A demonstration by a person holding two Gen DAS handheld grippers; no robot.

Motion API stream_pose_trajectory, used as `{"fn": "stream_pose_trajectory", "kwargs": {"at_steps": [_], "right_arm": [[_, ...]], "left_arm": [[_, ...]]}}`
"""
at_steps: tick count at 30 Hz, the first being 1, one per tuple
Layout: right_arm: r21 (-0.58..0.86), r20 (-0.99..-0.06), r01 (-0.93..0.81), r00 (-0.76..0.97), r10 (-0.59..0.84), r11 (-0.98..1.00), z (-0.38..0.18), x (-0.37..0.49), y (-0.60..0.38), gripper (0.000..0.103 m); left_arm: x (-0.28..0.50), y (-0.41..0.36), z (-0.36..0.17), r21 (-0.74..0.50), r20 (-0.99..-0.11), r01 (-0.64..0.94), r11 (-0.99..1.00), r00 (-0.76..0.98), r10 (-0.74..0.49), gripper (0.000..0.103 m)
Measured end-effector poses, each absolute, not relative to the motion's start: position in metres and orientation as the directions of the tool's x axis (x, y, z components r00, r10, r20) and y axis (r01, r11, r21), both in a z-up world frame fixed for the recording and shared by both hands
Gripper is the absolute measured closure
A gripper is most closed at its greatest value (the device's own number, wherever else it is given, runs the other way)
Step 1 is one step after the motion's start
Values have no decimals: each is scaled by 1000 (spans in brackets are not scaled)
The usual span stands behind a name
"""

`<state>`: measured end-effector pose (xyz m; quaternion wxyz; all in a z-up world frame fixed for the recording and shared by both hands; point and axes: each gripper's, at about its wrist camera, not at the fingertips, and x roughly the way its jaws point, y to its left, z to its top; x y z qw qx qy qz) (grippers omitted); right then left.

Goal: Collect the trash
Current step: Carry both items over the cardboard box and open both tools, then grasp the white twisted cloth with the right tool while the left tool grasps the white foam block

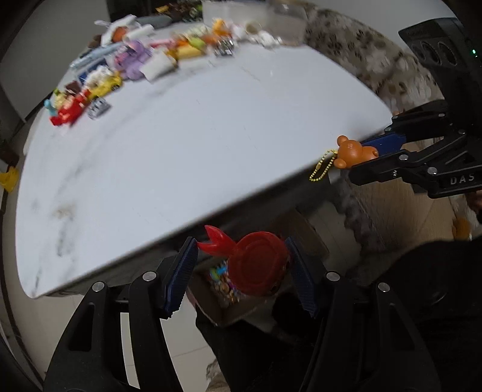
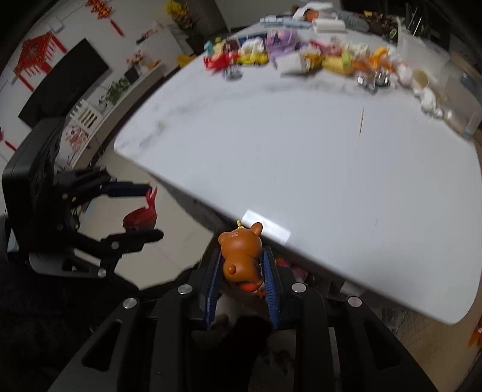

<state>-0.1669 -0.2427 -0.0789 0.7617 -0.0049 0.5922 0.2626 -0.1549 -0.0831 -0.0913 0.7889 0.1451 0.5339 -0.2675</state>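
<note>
My left gripper (image 1: 241,253) is shut on a red round plastic toy with a forked tail (image 1: 256,265), held just off the near edge of the white marble table (image 1: 180,144); the toy also shows in the right wrist view (image 2: 141,215). My right gripper (image 2: 242,265) is shut on a brown bear keychain (image 2: 241,256) with a gold bead chain (image 1: 323,167), also off the table edge. A cardboard box (image 1: 229,298) with colourful items sits on the floor below the left gripper. A row of wrappers and small toys (image 2: 301,57) lies along the table's far side.
A clear container (image 1: 286,24) stands at the table's far end. A patterned rug (image 1: 376,66) lies beyond the table. A TV (image 2: 63,87) and red wall decorations hang at the left. Tiled floor (image 1: 180,346) lies below.
</note>
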Motion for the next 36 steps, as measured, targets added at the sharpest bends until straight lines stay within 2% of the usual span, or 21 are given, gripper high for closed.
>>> {"fn": "stream_pose_trajectory", "kwargs": {"at_steps": [1,3,4,7,12,15,17,20,24,29,31,33,35,36], "right_arm": [[315,-909,-397,134,394,862,-89,-172,-244,75],[330,-910,-381,114,398,864,-101,-175,-247,66],[334,-912,-372,106,397,866,-106,-175,-249,62],[340,-910,-354,111,400,871,-107,-174,-256,62],[287,-896,-323,242,372,902,-79,-139,-277,62],[225,-878,-245,368,306,943,-61,-93,-299,59],[148,-844,-155,496,206,977,-47,-56,-319,49],[62,-803,-12,593,57,998,-43,0,-344,48],[15,-796,112,603,-56,994,-60,70,-360,48],[-66,-817,168,557,-150,984,-91,127,-367,48],[-105,-819,195,539,-196,975,-104,141,-369,45],[-83,-840,217,509,-185,973,-115,151,-377,52],[-31,-847,224,512,-144,974,-114,148,-382,73],[-22,-850,209,511,-128,978,-114,146,-381,74]], "left_arm": [[-156,-85,-99,-62,-930,585,809,261,-260,34],[-157,-88,-113,-62,-948,579,813,220,-229,23],[-158,-88,-117,-68,-952,577,814,208,-227,23],[-155,-86,-122,-79,-958,560,825,185,-218,23],[-147,-75,-111,-65,-949,537,841,227,-218,23],[-134,-62,-93,-80,-933,499,863,267,-240,23],[-120,-52,-84,-92,-920,471,877,297,-255,23],[-103,-41,-75,-124,-909,427,896,313,-275,23],[-83,-27,-76,-184,-903,371,910,301,-306,23],[-62,-14,-79,-192,-899,347,918,313,-306,23],[-48,-11,-81,-194,-897,349,917,315,-310,23],[-31,-9,-83,-194,-894,351,916,322,-312,23],[-9,-13,-82,-199,-883,350,915,340,-322,23],[0,-16,-83,-198,-878,348,916,352,-324,23]]}}
